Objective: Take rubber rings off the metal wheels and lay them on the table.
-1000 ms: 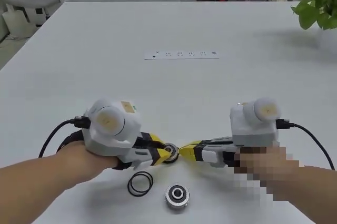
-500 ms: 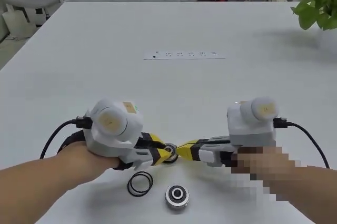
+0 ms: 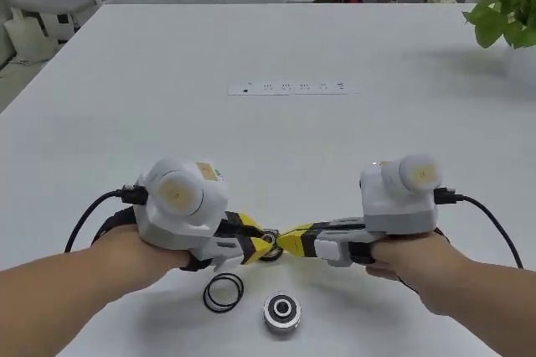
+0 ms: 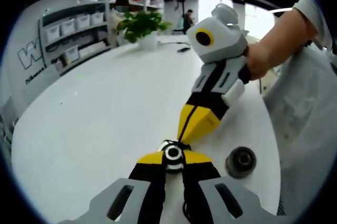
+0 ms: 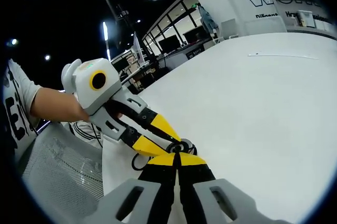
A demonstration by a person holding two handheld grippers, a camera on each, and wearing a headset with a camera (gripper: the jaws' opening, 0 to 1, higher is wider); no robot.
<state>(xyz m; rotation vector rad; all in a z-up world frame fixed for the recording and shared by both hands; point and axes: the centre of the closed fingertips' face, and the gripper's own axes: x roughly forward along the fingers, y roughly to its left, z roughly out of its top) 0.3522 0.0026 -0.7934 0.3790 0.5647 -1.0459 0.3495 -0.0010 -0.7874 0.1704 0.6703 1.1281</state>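
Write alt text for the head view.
The left gripper clamps a metal wheel, and the right gripper meets it tip to tip above a white table. Loose rubber rings and a second wheel lie nearer the camera.

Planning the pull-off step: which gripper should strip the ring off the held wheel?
Right. The left gripper is clamped on the wheel, so it's occupied. The right gripper has closed tips at the wheel's rim, likely best placed to draw the ring off and lay it by the loose rings.
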